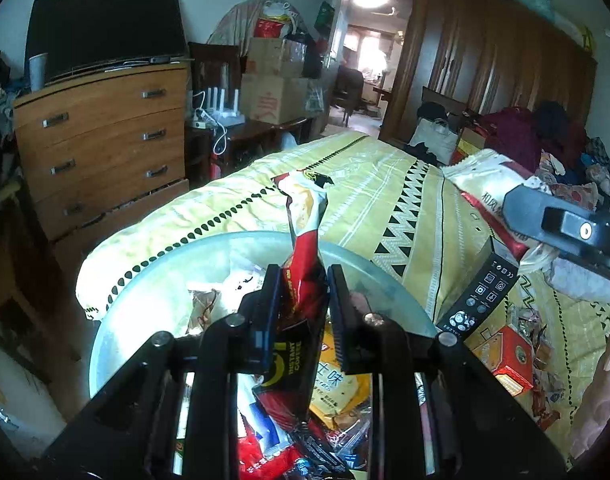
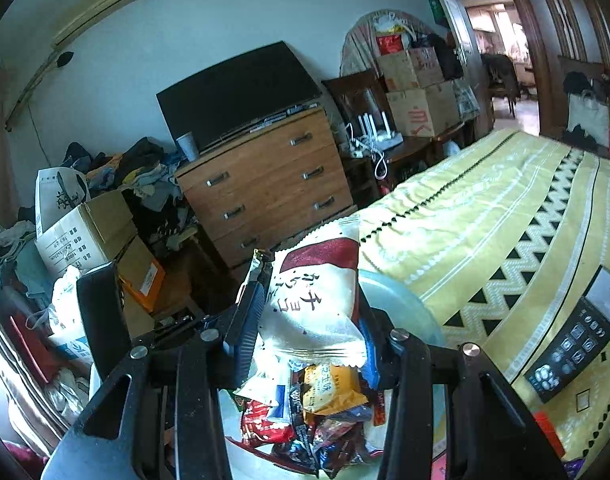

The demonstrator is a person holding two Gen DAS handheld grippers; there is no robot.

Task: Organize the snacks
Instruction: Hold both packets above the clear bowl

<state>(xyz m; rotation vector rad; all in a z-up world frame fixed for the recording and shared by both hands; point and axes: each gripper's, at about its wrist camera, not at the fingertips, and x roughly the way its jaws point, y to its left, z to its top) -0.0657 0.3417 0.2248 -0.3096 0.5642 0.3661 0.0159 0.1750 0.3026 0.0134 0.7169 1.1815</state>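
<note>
The left gripper (image 1: pixel 304 280) was clamped narrow on a red instant coffee packet (image 1: pixel 301 248), held upright above the pale round basin (image 1: pixel 121 280) at the near end of the bed (image 1: pixel 385 184). The right gripper (image 2: pixel 309 312) stood wider, pinching a puffy white snack bag (image 2: pixel 313 300) above the same basin, where more wrappers (image 2: pixel 325 408) lay heaped. Both packets looked light, soft and crinkly, likely slippery, so a hold across the flat middle or sealed edge seemed safest, without crushing the contents. Only the left view showed the red box (image 1: pixel 509 360) and loose sweets on the bedspread at the right; only the right view showed the cardboard cartons (image 2: pixel 85 232) on the floor at the left.
</note>
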